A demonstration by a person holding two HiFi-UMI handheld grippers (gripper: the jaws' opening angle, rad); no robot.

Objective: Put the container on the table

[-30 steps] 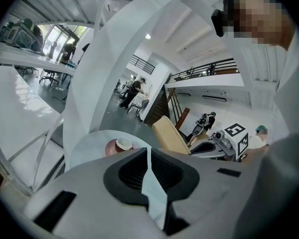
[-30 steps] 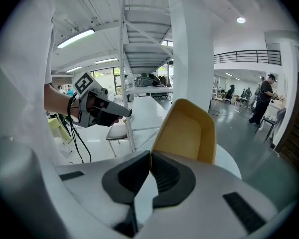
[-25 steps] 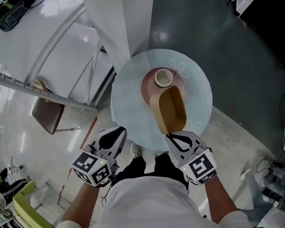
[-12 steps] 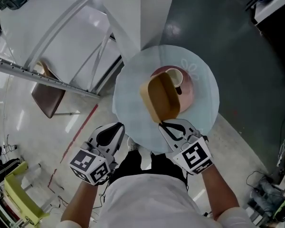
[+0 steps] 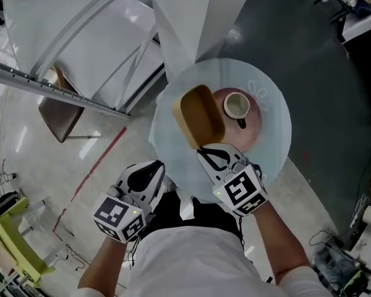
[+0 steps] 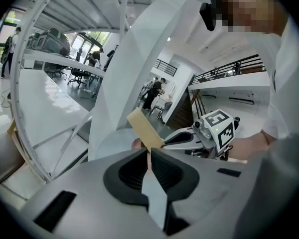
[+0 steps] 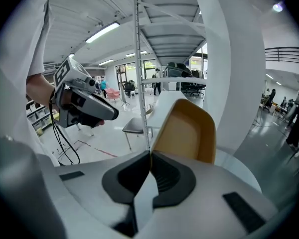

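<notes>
Nearest, the left gripper (image 5: pixel 149 171) hangs clenched on nothing over the floor (image 5: pixel 49 166), just off the round table's (image 5: pixel 272 163) near edge. The right gripper (image 5: pixel 205 153) pinches the near rim of the one container (image 5: pixel 201 116), which is held tilted above the table's left side. Beyond it, one pink plate (image 5: pixel 255 132) carries one cup (image 5: pixel 237 106), and bare tabletop rings the plate.

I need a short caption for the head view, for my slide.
Right gripper holds a tan rectangular container over the round pale-blue table; left gripper shut, empty.
</notes>
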